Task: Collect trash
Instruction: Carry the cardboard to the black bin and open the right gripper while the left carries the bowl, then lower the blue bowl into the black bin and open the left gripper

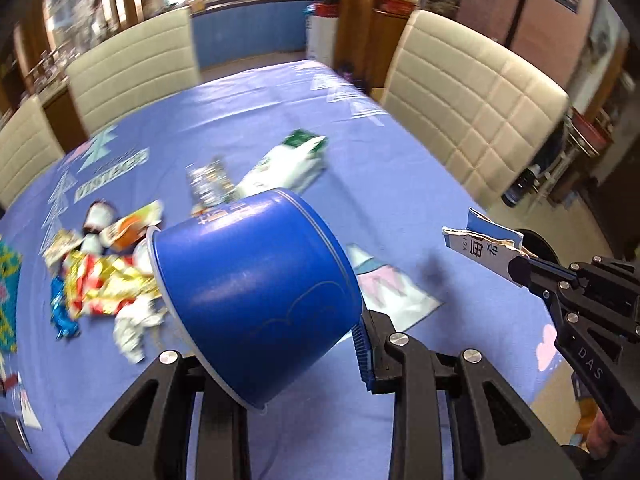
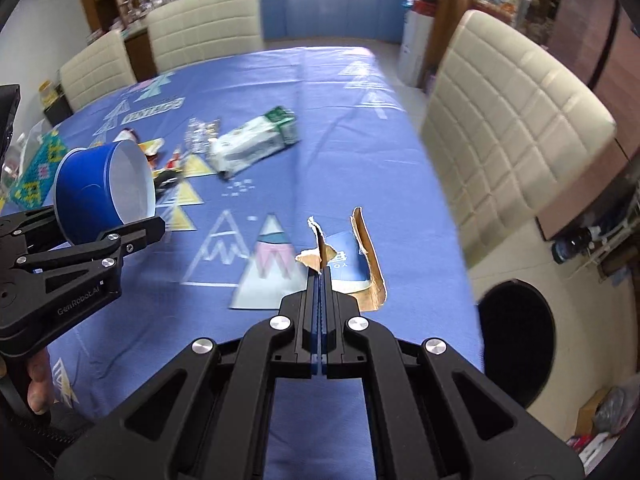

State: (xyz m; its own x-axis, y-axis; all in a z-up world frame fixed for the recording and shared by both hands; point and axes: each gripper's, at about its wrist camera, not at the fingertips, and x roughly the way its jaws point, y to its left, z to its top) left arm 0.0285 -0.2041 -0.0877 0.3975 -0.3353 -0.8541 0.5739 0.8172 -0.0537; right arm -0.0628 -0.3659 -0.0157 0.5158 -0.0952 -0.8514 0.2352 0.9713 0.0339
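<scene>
From the left wrist, the left gripper (image 1: 280, 344) is clamping the wall of a blue cup (image 1: 256, 280), tilted above the surface (image 1: 420, 184) near its near edge, while wrappers (image 1: 100, 280) are lying toward the left edge. From the right wrist, the right gripper (image 2: 320, 276) is pinching a torn cardboard piece (image 2: 352, 264) between fully closed fingers, near the surface's right edge.

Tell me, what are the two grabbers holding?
Left gripper pinches the blue cup by its rim. Right gripper pinches the torn cardboard piece by its edge.
</scene>
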